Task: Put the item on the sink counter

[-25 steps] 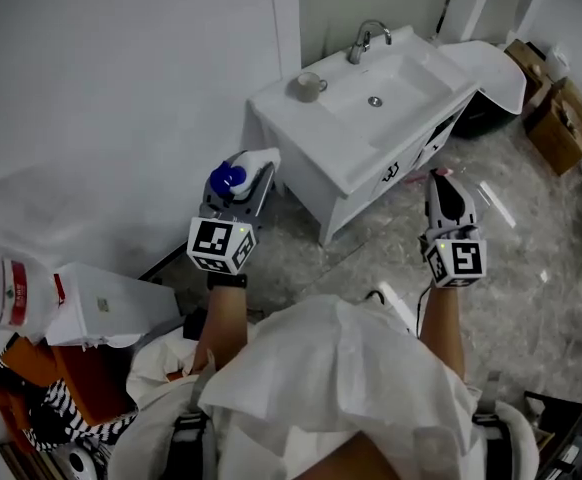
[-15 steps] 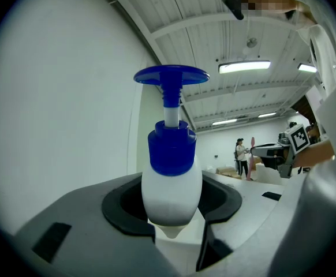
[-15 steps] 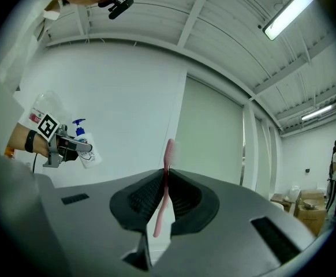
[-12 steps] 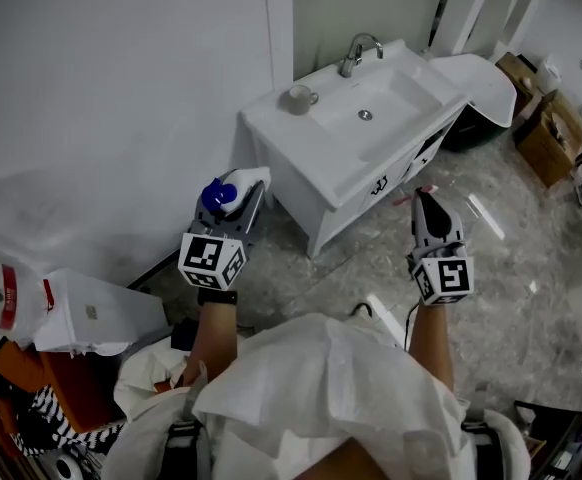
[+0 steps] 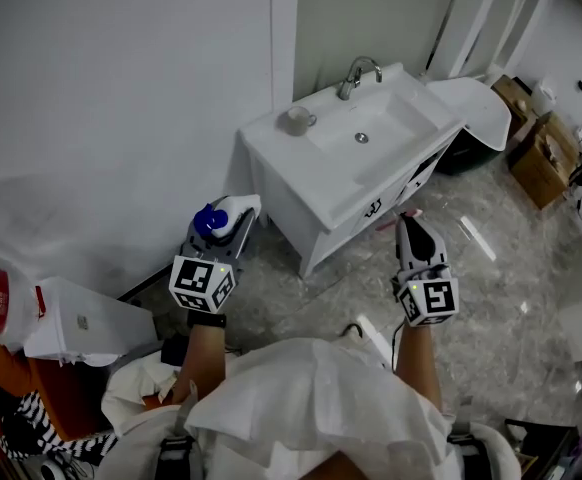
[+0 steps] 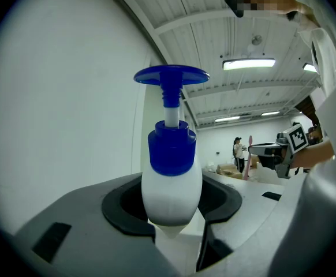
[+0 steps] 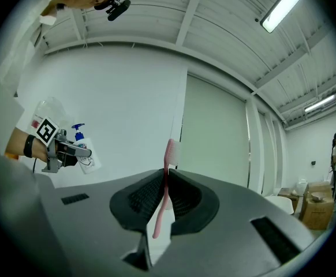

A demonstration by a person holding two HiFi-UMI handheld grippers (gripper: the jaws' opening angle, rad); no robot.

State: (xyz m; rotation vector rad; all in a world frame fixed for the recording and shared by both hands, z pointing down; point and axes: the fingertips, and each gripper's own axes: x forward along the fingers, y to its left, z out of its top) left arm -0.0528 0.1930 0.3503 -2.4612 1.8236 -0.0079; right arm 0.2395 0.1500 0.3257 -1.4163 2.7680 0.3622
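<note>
Left gripper (image 5: 223, 233) clamps pump bottle (image 6: 171, 180) upright; right gripper (image 5: 409, 226) pinches toothbrush (image 7: 169, 154), likely for setting on sink counter (image 5: 271, 133).

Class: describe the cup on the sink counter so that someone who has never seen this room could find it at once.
Find the white sink counter against the wall. At its left corner, left of the faucet, stands the cup. It is small, round and handled, unlike the metal faucet.
</note>
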